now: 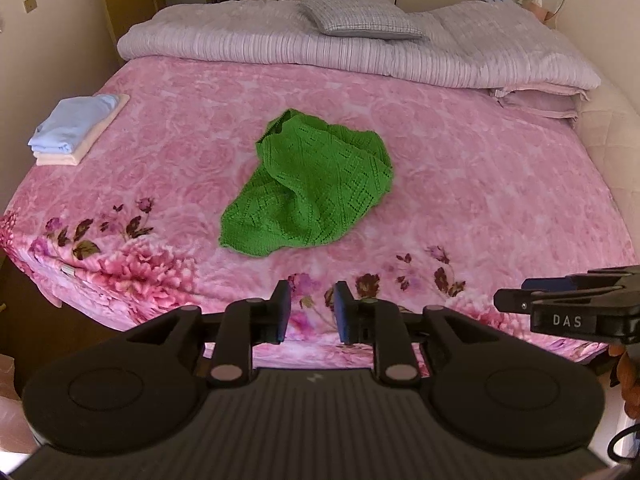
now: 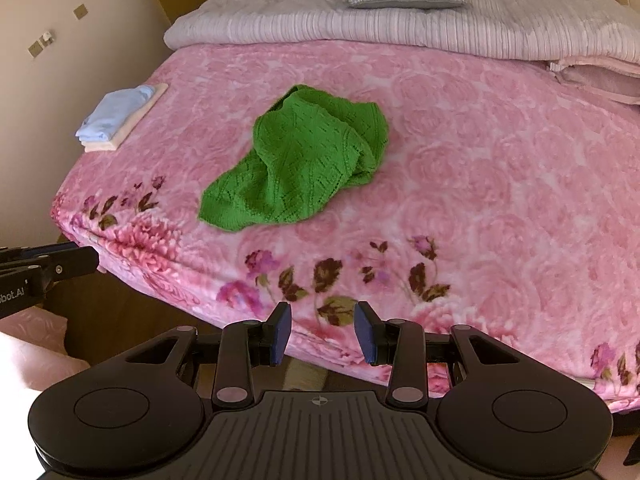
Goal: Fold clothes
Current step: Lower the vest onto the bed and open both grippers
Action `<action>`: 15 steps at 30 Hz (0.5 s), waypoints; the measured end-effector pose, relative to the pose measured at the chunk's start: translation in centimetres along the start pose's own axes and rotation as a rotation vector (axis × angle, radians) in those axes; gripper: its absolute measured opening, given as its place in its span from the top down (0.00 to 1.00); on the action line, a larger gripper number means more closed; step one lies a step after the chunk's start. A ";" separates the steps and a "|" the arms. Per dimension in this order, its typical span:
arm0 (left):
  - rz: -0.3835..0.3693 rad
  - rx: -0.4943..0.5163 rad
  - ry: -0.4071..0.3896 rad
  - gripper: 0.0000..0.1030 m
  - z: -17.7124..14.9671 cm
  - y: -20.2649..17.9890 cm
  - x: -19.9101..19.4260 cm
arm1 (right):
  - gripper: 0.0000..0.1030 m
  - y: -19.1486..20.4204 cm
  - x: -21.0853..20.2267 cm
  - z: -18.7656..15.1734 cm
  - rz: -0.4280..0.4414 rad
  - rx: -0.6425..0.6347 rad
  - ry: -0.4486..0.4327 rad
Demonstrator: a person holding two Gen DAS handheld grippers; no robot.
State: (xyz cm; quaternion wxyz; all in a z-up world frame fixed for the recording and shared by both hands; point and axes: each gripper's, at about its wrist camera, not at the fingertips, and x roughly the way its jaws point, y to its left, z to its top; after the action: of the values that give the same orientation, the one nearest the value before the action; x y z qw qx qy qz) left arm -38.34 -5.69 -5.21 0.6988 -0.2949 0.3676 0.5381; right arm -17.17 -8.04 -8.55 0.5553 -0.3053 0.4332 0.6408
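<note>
- The green knit (image 1: 308,188) lies crumpled mid-bed on the pink blanket (image 1: 460,168), well apart from both tools.
- It looks soft, light and stretchy; the open stitch could snag, so we'd pinch a hem or corner.
- Left tool (image 1: 309,312) and right tool (image 2: 323,334) are both spread, holding nothing.
- We have bare blanket all round; the folded stack (image 1: 76,128) sits at the far-left edge.

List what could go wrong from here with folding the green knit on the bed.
1. The green knit lies crumpled with its edges tucked under, so a gripper may pinch several layers instead of one hem.
2. Its open lace holes could snag a fingertip.
3. Both the left gripper and right gripper are open at the bed's near edge; dragging could ruck the pink blanket.
</note>
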 end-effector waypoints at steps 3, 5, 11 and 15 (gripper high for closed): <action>0.009 -0.005 0.007 0.79 -0.2 0.5 0.3 | 0.62 0.3 0.1 0.1 -0.004 -0.007 0.002; 0.008 -0.007 0.014 0.79 -0.1 1.0 0.7 | 0.62 0.5 0.4 0.3 -0.003 -0.007 0.003; -0.014 -0.008 0.040 0.79 0.8 2.5 2.8 | 0.62 0.6 1.3 1.3 -0.024 0.009 0.007; -0.034 0.004 0.054 0.79 2.2 3.8 4.6 | 0.62 0.5 2.3 2.6 -0.045 0.045 0.004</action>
State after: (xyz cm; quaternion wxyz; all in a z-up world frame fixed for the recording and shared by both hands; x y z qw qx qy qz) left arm -40.93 -0.53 -7.89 0.6983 -0.3139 0.3823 0.5174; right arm -17.87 -4.74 -9.29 0.5755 -0.3038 0.4416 0.6176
